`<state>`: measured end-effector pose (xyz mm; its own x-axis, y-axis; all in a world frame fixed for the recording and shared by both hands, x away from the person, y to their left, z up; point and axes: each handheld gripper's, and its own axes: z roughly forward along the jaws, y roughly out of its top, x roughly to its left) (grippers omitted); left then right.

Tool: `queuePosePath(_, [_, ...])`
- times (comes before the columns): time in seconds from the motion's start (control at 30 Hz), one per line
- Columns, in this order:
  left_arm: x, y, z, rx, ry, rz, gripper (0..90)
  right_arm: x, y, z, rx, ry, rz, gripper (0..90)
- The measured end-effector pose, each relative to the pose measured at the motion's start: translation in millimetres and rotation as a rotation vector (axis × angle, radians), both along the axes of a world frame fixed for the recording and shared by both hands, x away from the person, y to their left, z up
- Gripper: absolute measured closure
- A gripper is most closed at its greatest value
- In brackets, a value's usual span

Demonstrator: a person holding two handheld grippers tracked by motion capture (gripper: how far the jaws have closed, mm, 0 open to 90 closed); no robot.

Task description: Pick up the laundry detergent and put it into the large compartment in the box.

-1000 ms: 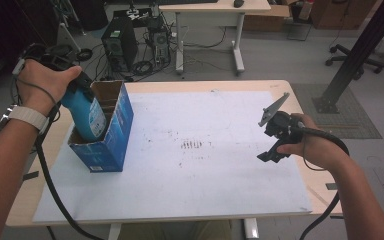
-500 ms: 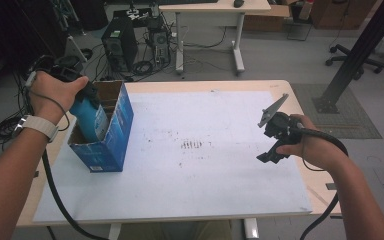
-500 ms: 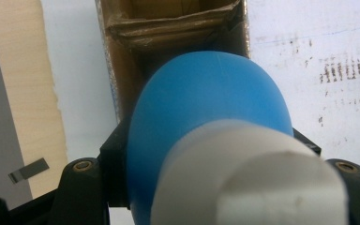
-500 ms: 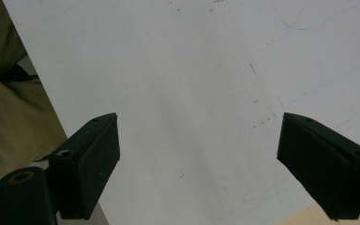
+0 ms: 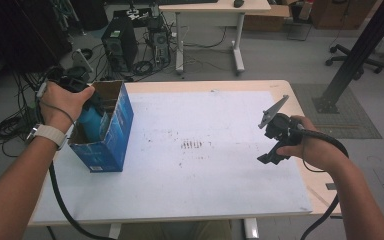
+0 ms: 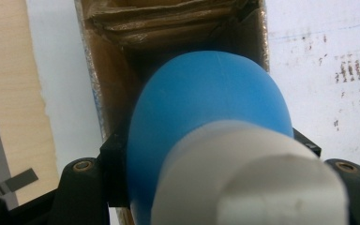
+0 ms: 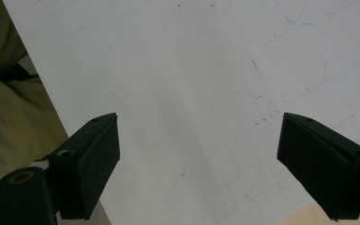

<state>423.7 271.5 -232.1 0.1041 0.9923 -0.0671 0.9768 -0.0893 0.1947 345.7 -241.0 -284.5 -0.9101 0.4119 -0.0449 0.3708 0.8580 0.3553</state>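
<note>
Two grippers at work over a white table [image 5: 220, 190]; from the high view, left gripper [image 5: 87, 107] lowering a blue bottle [image 5: 91, 124] into an open blue carton [image 5: 111, 134] at the table's left side, right gripper [image 5: 275, 145] idle well apart on the right; left gripper view: jaws clamped on the bottle [image 6: 206, 108] below its white cap [image 6: 248, 178], cardboard walls [image 6: 108, 79] close around; right gripper view: jaws wide apart, nothing between, bare table [image 7: 192, 70] beneath; step judged as packing; next, probably sink further, avoid the carton walls, then release.
</note>
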Motion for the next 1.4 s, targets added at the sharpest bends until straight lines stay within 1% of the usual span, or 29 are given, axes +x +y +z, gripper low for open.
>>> queuePosePath(0.17, [0.7,0.7,-7.9,0.004,-0.004,0.005,37.3,-0.1,-0.3,-0.9,-0.001,0.003,-0.001,13.3])
queuePosePath(0.23, [1.1,0.4,-10.3,0.01,0.002,0.001,37.3,-0.1,-0.3,-1.0,-0.002,0.003,-0.001,13.3])
queuePosePath(0.27, [1.1,0.2,-11.7,0.014,-0.004,0.002,37.4,0.0,-0.3,-1.0,-0.001,0.003,-0.001,13.3])
queuePosePath(0.37, [1.3,0.1,-14.8,0.02,-0.003,-0.001,37.3,0.0,-0.4,-1.7,-0.002,0.004,-0.002,13.3])
queuePosePath(0.53, [1.6,0.7,-21.9,0.012,-0.007,0.004,37.3,-0.4,-1.2,-3.0,-0.005,0.008,-0.004,13.3])
queuePosePath(0.57, [2.0,0.7,-23.5,0.013,-0.001,0.002,37.3,-0.5,-1.3,-3.2,-0.004,0.008,-0.004,13.3])
queuePosePath(0.87, [3.5,0.8,-36.6,0.019,-0.001,0.001,37.3,-1.6,-3.6,-3.6,-0.005,0.011,-0.01,13.2])
queuePosePath(0.93, [3.8,1.5,-39.2,0.018,0.005,0.001,37.3,-1.7,-4.1,-4.0,-0.005,0.011,-0.012,13.2])
queuePosePath(0.97, [3.9,1.6,-41.0,0.017,0.001,0.007,37.3,-1.5,-4.4,-4.5,-0.003,0.012,-0.012,13.2])
queuePosePath(1.13, [4.0,1.5,-45.3,0.029,-0.004,0.001,37.3,-1.2,-4.9,-5.9,-0.005,0.014,-0.014,13.2])
queuePosePath(1.4, [3.9,2.1,-54.8,0.023,0.011,-0.001,37.3,-0.7,-4.1,-6.1,-0.003,0.014,-0.011,13.2])
